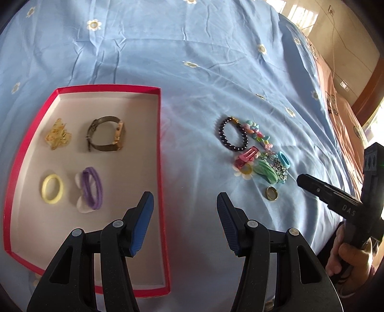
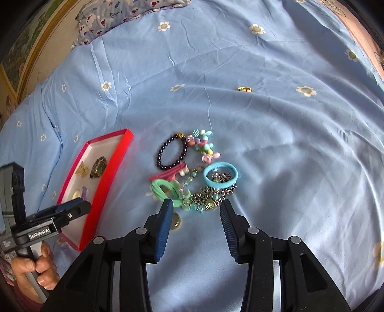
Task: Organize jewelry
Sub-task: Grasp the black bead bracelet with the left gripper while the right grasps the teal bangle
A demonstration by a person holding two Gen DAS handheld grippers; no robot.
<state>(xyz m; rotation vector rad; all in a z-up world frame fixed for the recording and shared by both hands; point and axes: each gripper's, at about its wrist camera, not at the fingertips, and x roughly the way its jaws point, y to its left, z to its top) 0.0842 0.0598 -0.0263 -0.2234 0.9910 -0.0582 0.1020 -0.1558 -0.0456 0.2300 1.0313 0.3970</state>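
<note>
Location: a home bedroom. The working surface is a bed covered by a light-blue sheet (image 2: 276, 134) printed with small daisies; a patterned pillow (image 2: 115, 16) lies at the upper left of the right wrist view. A sunlit window (image 1: 301, 13) appears at the upper right of the left wrist view.

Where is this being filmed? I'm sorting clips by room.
Most likely a bedroom: the jewelry lies on a bed's blue daisy-print sheet, a printed pillow sits at its far end, and a wooden bed frame edges it.

Bed with blue flower sheet (image 1: 192, 60). Red box (image 1: 163, 168) lies on it at left. Jewelry pile (image 2: 192, 177) beside box. 1 gold ring (image 1: 272, 193) near pile.
</note>
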